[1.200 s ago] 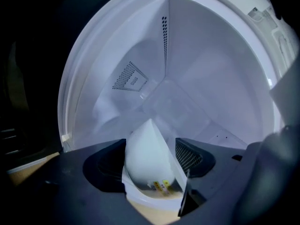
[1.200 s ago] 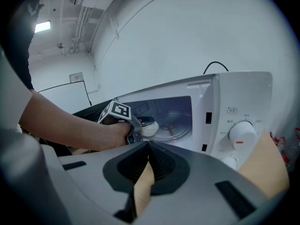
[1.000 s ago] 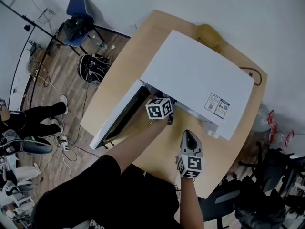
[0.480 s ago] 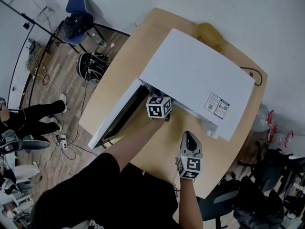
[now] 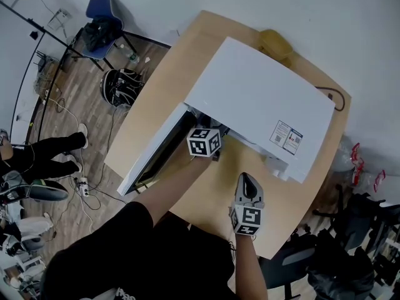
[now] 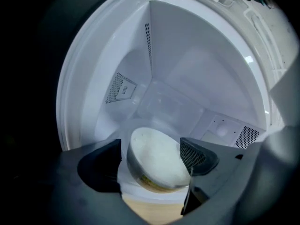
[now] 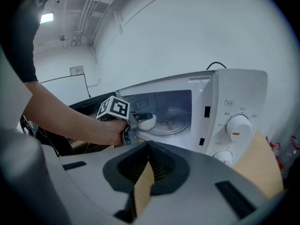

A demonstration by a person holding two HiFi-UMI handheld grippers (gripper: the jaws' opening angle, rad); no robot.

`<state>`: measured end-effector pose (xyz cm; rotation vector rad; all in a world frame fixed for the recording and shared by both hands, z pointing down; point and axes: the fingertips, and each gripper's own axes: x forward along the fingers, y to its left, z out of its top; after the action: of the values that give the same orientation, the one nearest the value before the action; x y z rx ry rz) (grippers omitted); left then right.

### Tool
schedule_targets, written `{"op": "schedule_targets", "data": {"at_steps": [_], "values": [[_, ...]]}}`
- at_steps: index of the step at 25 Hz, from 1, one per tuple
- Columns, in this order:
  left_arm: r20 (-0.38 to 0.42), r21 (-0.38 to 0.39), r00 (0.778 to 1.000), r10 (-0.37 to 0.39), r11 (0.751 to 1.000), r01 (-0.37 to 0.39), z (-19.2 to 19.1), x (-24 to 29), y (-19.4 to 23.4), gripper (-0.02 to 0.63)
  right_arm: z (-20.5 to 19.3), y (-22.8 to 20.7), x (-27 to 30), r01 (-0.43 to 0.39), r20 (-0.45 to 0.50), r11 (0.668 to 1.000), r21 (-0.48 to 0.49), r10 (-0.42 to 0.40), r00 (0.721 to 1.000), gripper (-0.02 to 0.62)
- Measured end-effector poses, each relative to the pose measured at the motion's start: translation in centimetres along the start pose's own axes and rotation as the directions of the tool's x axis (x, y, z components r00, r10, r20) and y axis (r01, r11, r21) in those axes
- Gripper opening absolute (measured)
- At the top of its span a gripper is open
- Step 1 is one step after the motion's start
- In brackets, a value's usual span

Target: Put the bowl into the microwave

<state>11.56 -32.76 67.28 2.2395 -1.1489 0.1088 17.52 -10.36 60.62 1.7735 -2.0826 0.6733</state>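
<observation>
A white microwave (image 5: 262, 105) stands on the wooden table (image 5: 144, 105) with its door (image 5: 153, 158) swung open to the left. My left gripper (image 6: 154, 161) reaches into the cavity. A pale bowl (image 6: 157, 161) sits tilted between its jaws, at the front edge of the glass turntable (image 7: 171, 125). The jaws have just been opening and a thin gap shows beside the bowl, so the gripper is open. The right gripper view shows the same bowl (image 7: 147, 121) just inside the opening. My right gripper (image 5: 249, 179) hovers shut and empty over the table in front of the microwave.
The control panel with its round knob (image 7: 236, 125) is right of the cavity. A yellow object (image 5: 275, 42) lies behind the microwave. A blue chair (image 5: 103, 11), floor cables and a standing person's legs (image 5: 50, 152) are off to the left.
The marker cube on my left gripper has rolled slightly and shifted a little left. The right gripper and the microwave stay as they were.
</observation>
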Motion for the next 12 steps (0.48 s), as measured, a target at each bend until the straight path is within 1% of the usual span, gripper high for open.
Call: {"op": "schedule_targets", "data": {"at_steps": [3, 7, 12], "values": [[0.006, 0.015, 1.0, -0.02, 1.0, 0.019, 0.4, -0.8, -0.3, 0.36, -0.3, 0.1, -0.4, 0.016, -0.004, 1.0, -0.005, -0.016, 1.0, 0.059], [-0.003, 0.032, 0.999, -0.042, 0.999, 0.042, 0.2, -2.3, -0.5, 0.36, -0.5, 0.5, -0.7, 0.017, -0.006, 1.0, -0.011, -0.017, 1.0, 0.06], [-0.039, 0.06, 0.997, -0.07, 0.996, 0.072, -1.0, -4.5, -0.7, 0.36, -0.3, 1.3, -1.0, 0.011, 0.003, 1.0, -0.018, -0.011, 1.0, 0.06]]}}
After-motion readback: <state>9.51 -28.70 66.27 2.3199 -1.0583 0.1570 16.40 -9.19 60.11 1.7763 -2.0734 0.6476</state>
